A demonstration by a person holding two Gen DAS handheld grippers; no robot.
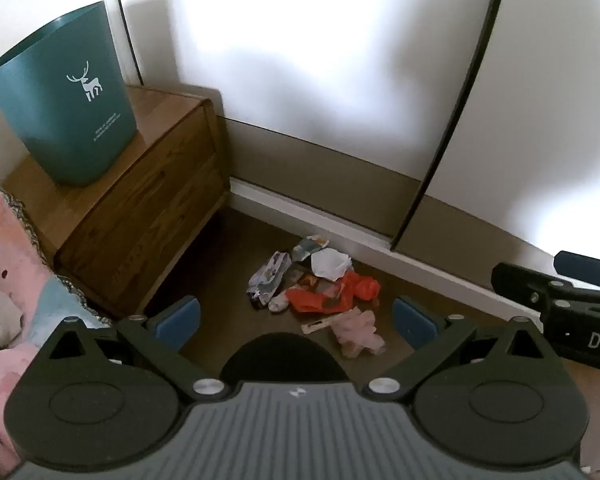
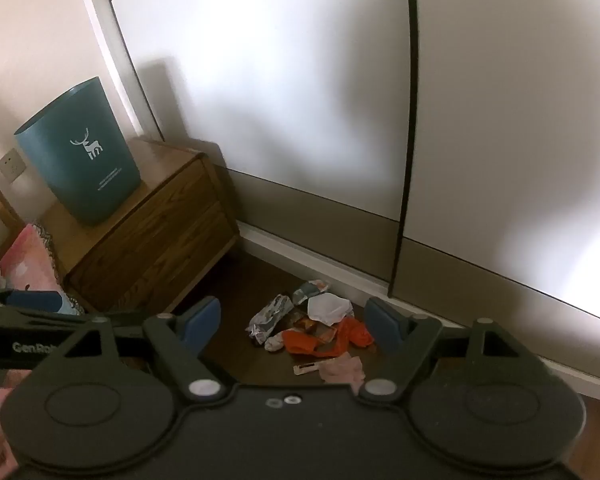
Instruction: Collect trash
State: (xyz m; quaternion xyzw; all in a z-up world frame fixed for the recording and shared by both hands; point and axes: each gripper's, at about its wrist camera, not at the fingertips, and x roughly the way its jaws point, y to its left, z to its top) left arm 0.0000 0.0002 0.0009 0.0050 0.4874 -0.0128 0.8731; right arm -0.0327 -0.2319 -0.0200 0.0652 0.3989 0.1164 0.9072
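A pile of trash (image 1: 316,280) lies on the dark floor by the wardrobe base: an orange plastic bag (image 1: 332,294), a white crumpled paper (image 1: 330,264), a silvery wrapper (image 1: 268,280), a pink crumpled piece (image 1: 358,334). The pile also shows in the right wrist view (image 2: 316,324). A teal bin with a white deer (image 1: 66,108) stands on a wooden nightstand (image 1: 148,208), also seen in the right wrist view (image 2: 80,152). My left gripper (image 1: 296,320) is open and empty, above the pile. My right gripper (image 2: 296,324) is open and empty, also above the pile.
White wardrobe doors (image 1: 340,60) with a beige lower band rise behind the pile. A pink bedcover (image 1: 8,280) lies at the left. The right gripper's body (image 1: 560,304) shows at the right edge of the left wrist view. A wall socket (image 2: 10,166) is left of the bin.
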